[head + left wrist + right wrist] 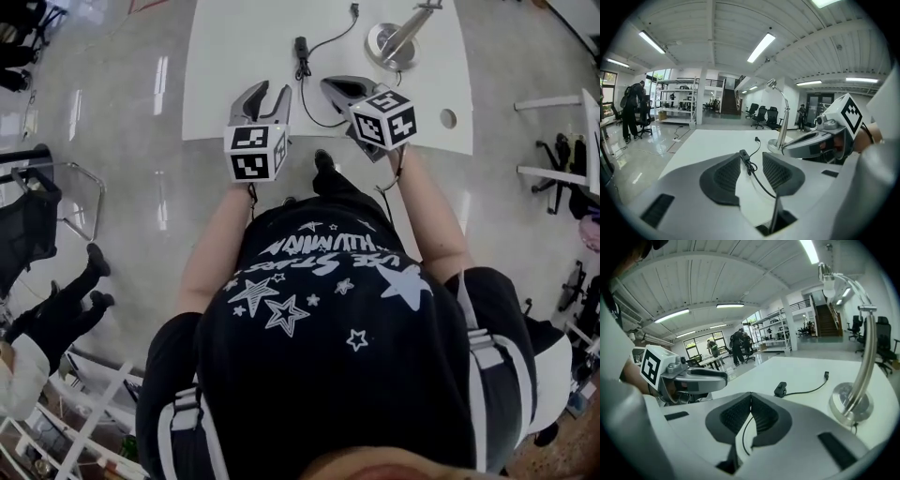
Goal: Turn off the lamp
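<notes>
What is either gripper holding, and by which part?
Nothing. The left gripper has jaws apart, empty; the right gripper is shut on nothing. The cord lies on the table.

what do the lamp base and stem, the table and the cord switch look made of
Lamp base and stem: metal, probably brushed steel or aluminium; silvery sheen with soft reflections.
Table: smooth white top, likely laminate or painted board; even colour, no grain.
Switch: looks like black plastic; a dull moulded block on the cord.
</notes>
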A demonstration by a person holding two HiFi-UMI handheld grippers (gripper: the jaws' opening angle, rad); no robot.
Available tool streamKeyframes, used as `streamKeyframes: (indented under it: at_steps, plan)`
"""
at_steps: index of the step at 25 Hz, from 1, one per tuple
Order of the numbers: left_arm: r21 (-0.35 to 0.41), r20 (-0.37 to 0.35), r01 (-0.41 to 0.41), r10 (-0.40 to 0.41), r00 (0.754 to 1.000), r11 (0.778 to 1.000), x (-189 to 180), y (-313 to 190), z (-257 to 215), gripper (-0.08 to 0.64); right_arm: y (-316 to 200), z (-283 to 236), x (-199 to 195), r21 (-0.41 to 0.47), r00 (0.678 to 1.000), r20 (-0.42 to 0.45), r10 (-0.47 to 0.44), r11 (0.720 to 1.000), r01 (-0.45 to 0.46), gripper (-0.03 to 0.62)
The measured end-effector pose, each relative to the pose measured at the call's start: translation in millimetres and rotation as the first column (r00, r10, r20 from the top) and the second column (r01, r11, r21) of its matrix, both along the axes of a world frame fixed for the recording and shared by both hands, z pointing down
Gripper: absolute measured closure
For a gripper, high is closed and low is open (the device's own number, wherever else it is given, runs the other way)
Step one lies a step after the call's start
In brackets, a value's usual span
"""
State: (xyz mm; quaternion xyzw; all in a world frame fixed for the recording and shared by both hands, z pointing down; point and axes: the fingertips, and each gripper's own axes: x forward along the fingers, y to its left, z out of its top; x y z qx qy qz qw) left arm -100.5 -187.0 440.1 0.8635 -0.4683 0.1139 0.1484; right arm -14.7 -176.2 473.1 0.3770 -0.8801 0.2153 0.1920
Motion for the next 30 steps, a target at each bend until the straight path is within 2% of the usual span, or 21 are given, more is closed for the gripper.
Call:
streamKeyframes:
  at_steps: [8, 16, 22, 30]
  plan:
    - [-0.003, -0.066, -0.121, 0.120, 0.991, 0.993, -6, 49, -5, 0.399, 61, -15, -9, 0.035, 0.992, 0.026, 0.127, 0.991, -0.128, 0.586]
    - [0.001, -0.120, -0.193, 0.192, 0.974, 0.981, -8, 82, -12, 0.414, 116, -25, -6, 0.055, 0.972, 0.034, 0.232, 0.971, -0.234, 0.587]
    - [0.025, -0.108, -0.200, 0.202, 0.973, 0.979, 10, 106, -20, 0.440, 139, -35, 25, 0.077, 0.964, 0.054, 0.262, 0.961, -0.266, 0.587]
    - [0.081, -0.083, -0.133, 0.140, 0.987, 0.988, 24, 144, -44, 0.516, 173, -55, 47, 0.100, 0.957, 0.135, 0.256, 0.957, -0.271, 0.587]
